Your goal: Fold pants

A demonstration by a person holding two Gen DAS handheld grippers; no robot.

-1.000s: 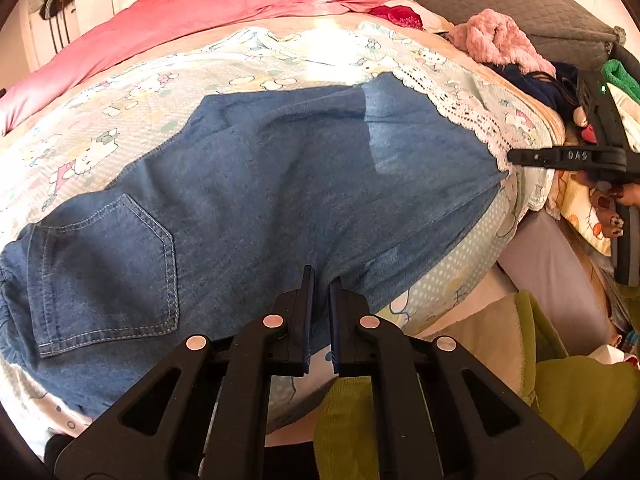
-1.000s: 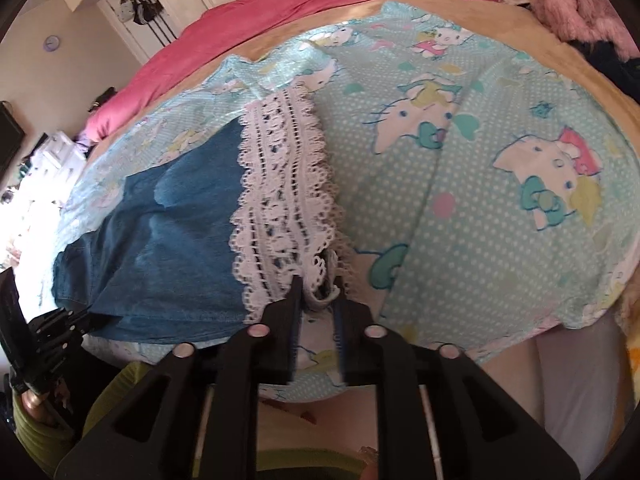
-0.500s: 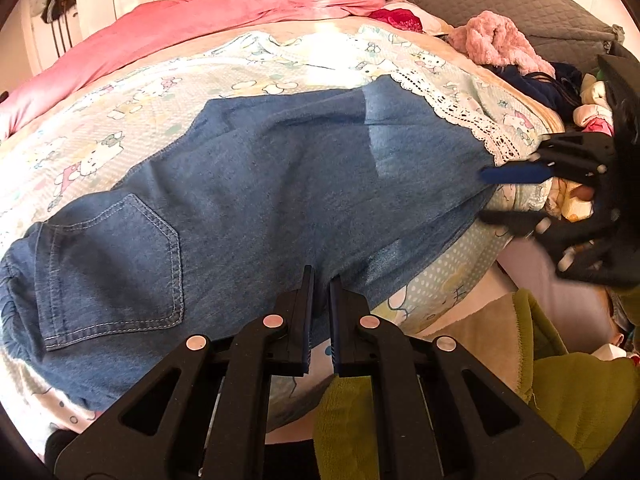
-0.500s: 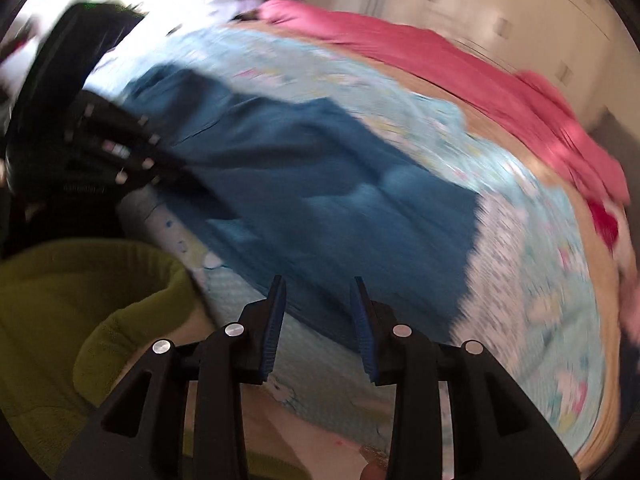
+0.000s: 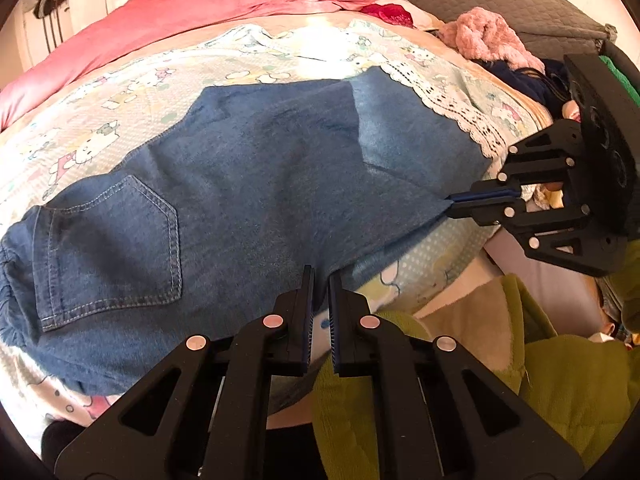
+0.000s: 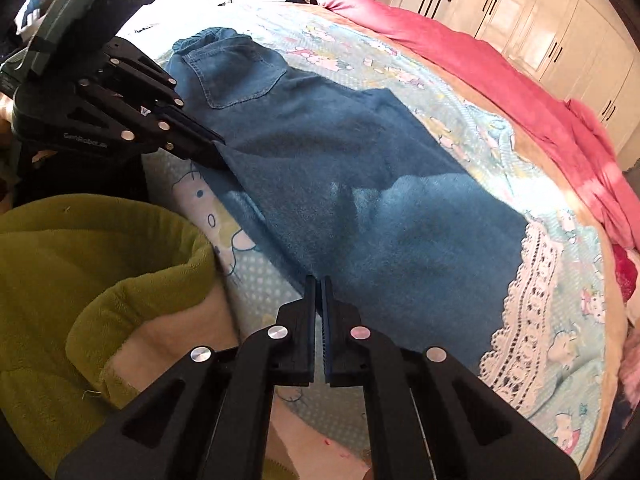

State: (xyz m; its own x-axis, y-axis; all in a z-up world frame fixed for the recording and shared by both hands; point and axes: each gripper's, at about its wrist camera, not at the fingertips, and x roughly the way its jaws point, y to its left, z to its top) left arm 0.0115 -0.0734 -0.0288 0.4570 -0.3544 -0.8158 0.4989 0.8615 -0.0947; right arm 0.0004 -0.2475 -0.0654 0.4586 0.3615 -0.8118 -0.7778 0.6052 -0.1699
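Lying flat along the bed's (image 5: 100,92) near edge, the pants (image 5: 248,184) were pinched at that edge by both grippers, left (image 5: 319,276) and right (image 6: 319,280), apparently closed on denim

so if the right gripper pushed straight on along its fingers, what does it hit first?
Most likely the denim pants: the right gripper is already shut on their near edge, with more denim directly ahead.

Free room: open bed (image 5: 120,92) surface beyond the jeans (image 5: 260,168), up to the pink duvet (image 5: 180,12). Obstructions: clothing pile (image 5: 488,36) at the far right corner; green fleece (image 6: 80,272) crowding the near edge beside both hand-held grippers.
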